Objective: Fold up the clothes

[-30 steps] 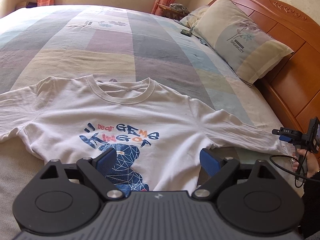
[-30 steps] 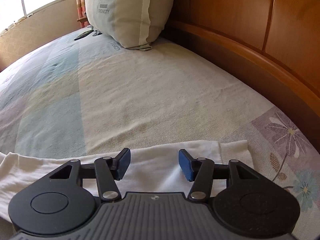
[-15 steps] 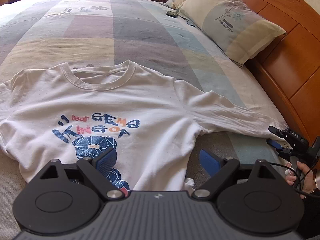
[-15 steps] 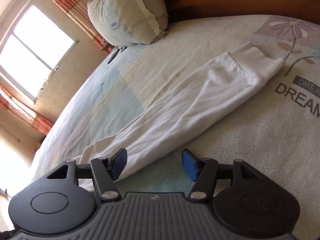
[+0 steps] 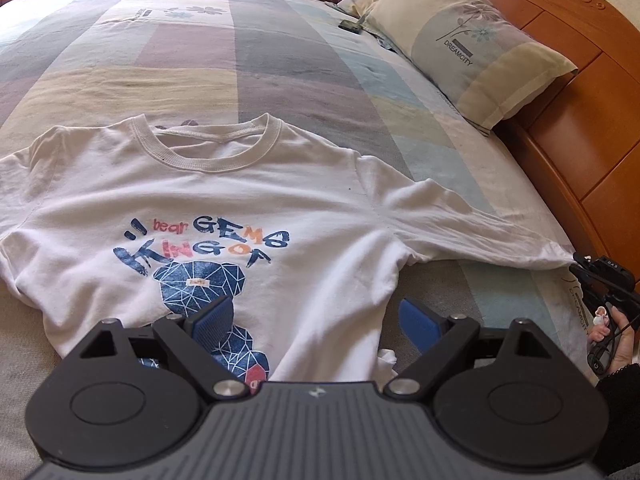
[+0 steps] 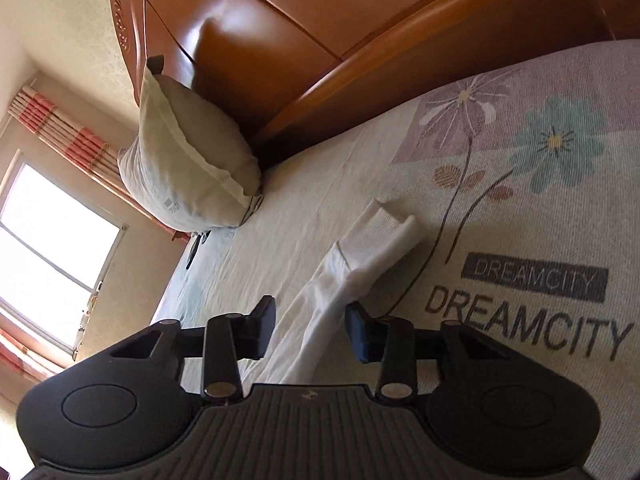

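My left hand-held gripper (image 5: 316, 318) hangs wide open, holding nothing, over the hem of the white shirt (image 5: 208, 216) spread flat on the bed (image 5: 280, 60), while my right hand-held gripper (image 6: 310, 326) straddles its sleeve (image 6: 344, 280), open, not yet clamped.

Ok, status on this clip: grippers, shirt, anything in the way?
Left gripper open over shirt hem. Right gripper open, straddling sleeve near cuff. Shirt flat, face up, unfolded. Nothing in the way.
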A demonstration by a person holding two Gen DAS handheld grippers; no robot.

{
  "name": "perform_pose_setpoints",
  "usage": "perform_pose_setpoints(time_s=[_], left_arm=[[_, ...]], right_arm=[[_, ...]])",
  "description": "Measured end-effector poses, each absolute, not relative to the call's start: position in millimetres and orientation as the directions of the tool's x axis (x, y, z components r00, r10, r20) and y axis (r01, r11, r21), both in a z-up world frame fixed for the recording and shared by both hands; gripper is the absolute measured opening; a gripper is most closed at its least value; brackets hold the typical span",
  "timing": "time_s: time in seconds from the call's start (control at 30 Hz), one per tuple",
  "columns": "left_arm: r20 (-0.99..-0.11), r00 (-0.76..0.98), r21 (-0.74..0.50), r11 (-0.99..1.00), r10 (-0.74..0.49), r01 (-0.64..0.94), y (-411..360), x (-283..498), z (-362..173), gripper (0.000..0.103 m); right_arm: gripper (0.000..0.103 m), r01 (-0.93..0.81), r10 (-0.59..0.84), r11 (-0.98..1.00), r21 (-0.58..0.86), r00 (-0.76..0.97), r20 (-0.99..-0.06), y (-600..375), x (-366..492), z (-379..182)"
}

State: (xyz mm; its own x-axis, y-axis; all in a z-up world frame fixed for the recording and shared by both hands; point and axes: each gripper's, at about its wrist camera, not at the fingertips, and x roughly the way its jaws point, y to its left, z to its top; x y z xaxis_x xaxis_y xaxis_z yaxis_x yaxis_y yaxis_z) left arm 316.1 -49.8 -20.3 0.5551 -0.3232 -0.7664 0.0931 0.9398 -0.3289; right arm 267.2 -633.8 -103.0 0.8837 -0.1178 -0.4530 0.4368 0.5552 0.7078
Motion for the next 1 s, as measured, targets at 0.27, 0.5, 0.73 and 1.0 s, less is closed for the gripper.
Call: perform_pose_setpoints(time_s=[0.27,0.5,0.73,1.0], left_arm=[[-0.778,0.546,-0.301,0.947,-0.31,0.109,-58,317,-21,0.09],[-0.79,0.539,-0.268,0.955,-0.294,0.128,-68,318,-18,0.09],[-0.797,0.562,-0.196,0.974,-0.224,0.109,-64,306,-9,0.09],[-0.831,0.544,-0.147,0.989,-0.118,-0.011,-34,283,-20,0.09]], right_arm=[[0.023,0.589,-0.285,0.683,0.432,0.759,-0.585,-650,256,-70],[0.064,0.218,0.02,0.932,0.29,0.768,-0.64,-540,298,-53],[0.073,-0.06,0.221,0.965,0.255,0.711,-0.667,-421,363,-68],[0.073,0.04,0.03,0.996,0.079,0.685,-0.728,-445,352,-83]])
